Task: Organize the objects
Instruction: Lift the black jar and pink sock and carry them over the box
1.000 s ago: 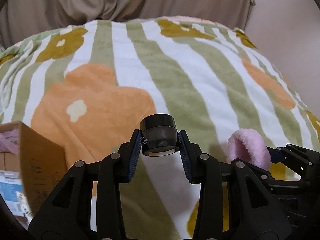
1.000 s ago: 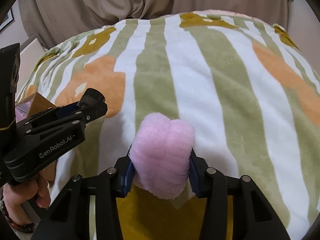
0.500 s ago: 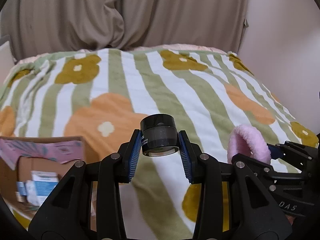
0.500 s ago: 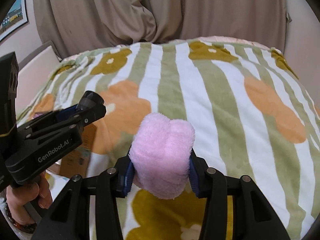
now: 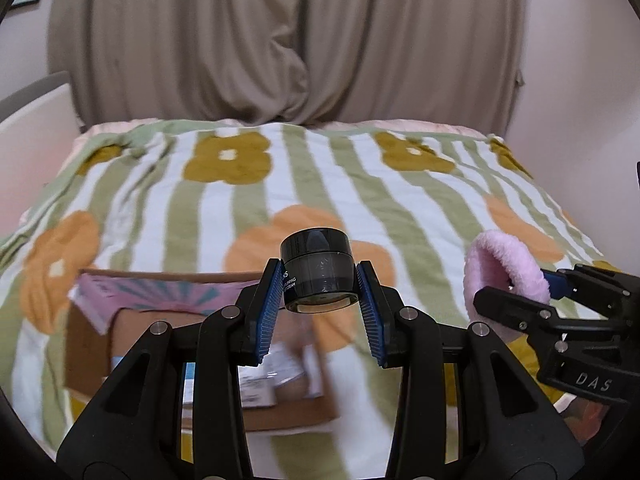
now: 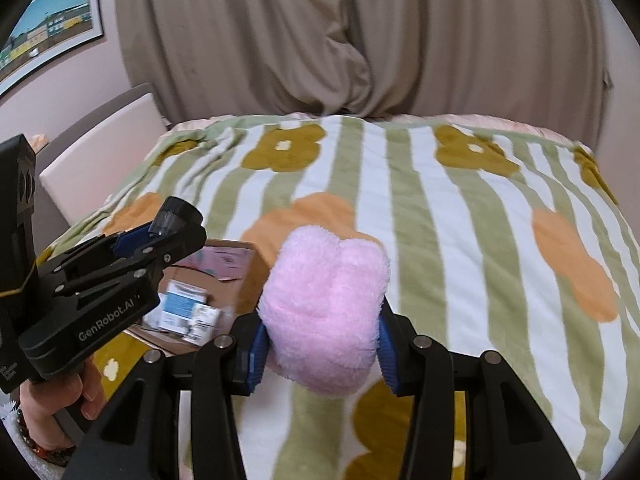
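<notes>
A small dark cream jar (image 5: 317, 276) sits between the blue pads of my left gripper (image 5: 317, 300), which is shut on it above the bed. From the right wrist view the same jar (image 6: 174, 216) shows at the tip of the left gripper (image 6: 160, 236). My right gripper (image 6: 320, 344) is shut on a fluffy pink cloth item (image 6: 326, 312); in the left wrist view this pink item (image 5: 506, 276) appears at the right, beside the jar. An open cardboard box (image 5: 160, 344) with small packets inside lies on the bed below both grippers, also seen as the box (image 6: 224, 292).
A striped green and white blanket (image 5: 360, 184) with flower shapes covers the bed. Beige curtains (image 5: 280, 40) hang behind it. A pale chair or headboard (image 6: 100, 140) stands at the left, with a framed picture (image 6: 48, 20) above. A hand (image 6: 52, 404) grips the left tool.
Both grippers have risen and pulled back from the blanket with their objects still held. The cardboard box has come fully into view beneath them, and curtains now fill the top.
</notes>
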`<state>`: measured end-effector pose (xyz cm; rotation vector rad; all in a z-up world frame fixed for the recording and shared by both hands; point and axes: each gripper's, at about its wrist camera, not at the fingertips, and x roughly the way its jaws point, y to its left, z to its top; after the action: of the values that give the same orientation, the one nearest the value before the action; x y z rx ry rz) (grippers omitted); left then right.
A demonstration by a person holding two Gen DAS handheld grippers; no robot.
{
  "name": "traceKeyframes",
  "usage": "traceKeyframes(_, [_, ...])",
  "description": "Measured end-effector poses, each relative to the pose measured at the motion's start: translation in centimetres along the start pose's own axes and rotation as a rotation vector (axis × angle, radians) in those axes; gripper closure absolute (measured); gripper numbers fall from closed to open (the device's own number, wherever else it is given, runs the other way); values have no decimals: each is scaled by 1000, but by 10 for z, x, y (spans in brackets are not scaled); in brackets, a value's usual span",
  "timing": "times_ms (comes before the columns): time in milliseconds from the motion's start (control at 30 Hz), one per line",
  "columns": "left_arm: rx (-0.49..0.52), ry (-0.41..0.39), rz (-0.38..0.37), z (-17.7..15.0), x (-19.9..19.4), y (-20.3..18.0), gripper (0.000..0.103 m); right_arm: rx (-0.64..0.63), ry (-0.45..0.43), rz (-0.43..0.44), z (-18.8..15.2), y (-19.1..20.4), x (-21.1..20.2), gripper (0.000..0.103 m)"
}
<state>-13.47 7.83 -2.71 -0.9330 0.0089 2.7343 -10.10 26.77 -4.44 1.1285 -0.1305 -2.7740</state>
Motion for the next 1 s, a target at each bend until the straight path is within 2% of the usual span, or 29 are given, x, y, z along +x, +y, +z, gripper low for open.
traceKeyframes(300, [-75, 16, 103, -22, -19, 93, 69, -66, 34, 94, 9, 70, 36, 61])
traceKeyframes(600, [-152, 54, 156, -46, -7, 171, 69, -133, 91, 157, 13, 133, 86, 61])
traceKeyframes(1000, [-228, 118, 154, -75, 41, 226, 69, -184, 195, 194, 0, 176, 162, 61])
